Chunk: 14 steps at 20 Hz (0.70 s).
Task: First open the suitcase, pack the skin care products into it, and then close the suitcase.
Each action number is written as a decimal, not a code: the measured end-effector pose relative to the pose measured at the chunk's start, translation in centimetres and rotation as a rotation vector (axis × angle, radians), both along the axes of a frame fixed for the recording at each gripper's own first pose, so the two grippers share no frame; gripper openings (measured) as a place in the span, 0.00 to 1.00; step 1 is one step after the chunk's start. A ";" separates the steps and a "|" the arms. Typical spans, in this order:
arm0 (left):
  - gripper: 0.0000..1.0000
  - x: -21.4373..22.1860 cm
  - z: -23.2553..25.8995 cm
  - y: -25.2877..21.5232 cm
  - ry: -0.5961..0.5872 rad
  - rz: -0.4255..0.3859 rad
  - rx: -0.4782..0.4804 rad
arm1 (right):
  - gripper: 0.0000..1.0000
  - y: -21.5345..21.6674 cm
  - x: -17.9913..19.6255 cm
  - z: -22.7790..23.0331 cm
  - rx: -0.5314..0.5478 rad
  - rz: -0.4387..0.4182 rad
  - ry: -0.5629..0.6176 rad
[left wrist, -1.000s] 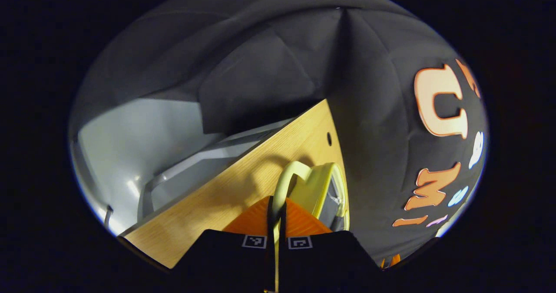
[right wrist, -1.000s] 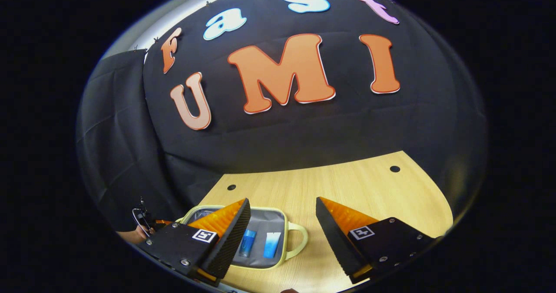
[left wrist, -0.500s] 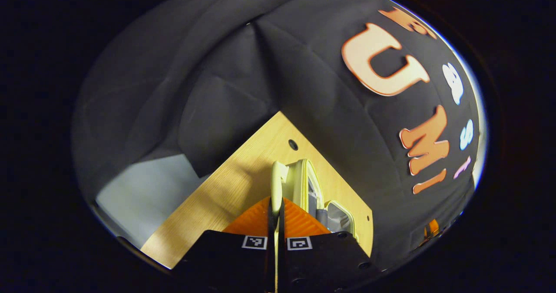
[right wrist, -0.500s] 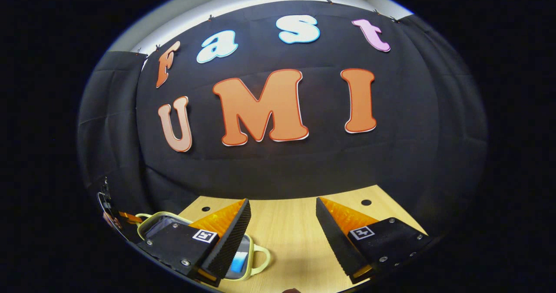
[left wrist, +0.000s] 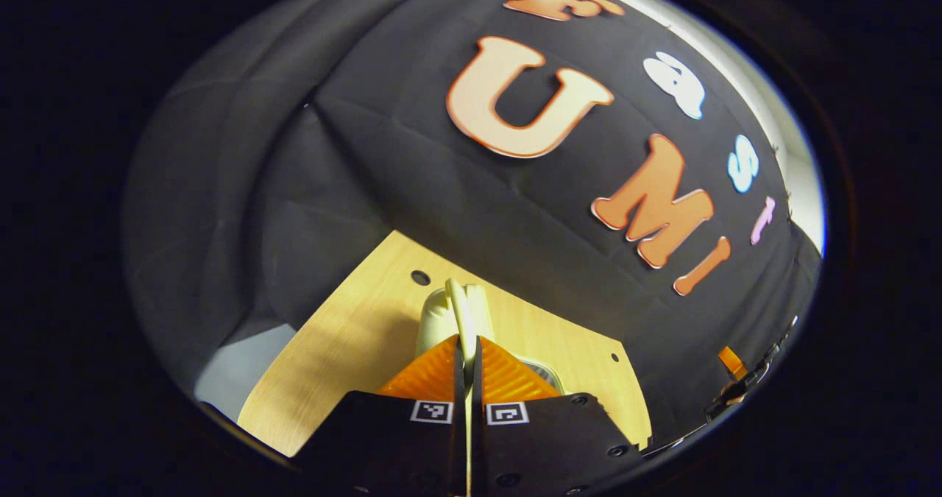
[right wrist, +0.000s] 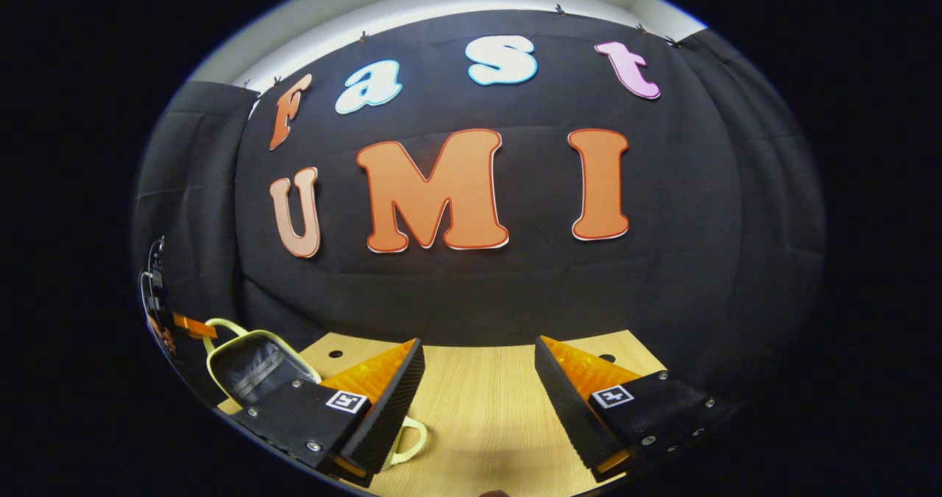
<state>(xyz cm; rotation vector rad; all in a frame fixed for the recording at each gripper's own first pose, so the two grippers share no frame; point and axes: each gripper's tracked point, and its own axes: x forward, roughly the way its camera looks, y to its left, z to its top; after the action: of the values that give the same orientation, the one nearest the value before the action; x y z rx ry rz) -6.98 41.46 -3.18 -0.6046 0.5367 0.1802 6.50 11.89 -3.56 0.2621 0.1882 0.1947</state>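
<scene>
On the wooden table [right wrist: 486, 409], my left gripper [left wrist: 466, 350], clamped on the lid handle [left wrist: 458, 307], swings the pale-green suitcase [right wrist: 254, 364] lid toward closing, my right gripper [right wrist: 478, 379] spread empty nearby; packing looks done, closing unfinished.

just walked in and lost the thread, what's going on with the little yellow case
A person is closing a small pale yellow suitcase on the wooden table. The left tongs are shut on the lid's handle, and in the right gripper view the lid stands raised, its grey lining showing, so the case is not yet shut. The right tongs hang open above the table, holding nothing.
</scene>
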 end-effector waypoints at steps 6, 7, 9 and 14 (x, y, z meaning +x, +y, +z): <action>0.02 3.0 3.4 -10.5 -0.049 -0.093 0.008 | 0.95 -0.8 -0.5 -1.5 0.031 0.062 -0.005; 0.02 3.3 3.6 -12.3 -0.048 -0.111 0.011 | 0.95 -1.2 -0.5 -1.7 0.035 0.066 -0.007; 0.02 4.1 3.6 -15.7 -0.050 -0.140 -0.001 | 0.95 -1.9 -0.4 -2.0 0.039 0.069 -0.015; 0.03 5.1 2.0 -23.5 -0.034 -0.205 -0.012 | 0.95 -3.0 -0.6 -3.4 -0.014 0.104 -0.020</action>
<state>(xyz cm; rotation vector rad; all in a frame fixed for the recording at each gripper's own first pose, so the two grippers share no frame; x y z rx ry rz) -1.85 17.99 -1.16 -0.5595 0.5628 -0.0267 5.85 8.88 -6.91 0.2365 0.1834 0.2987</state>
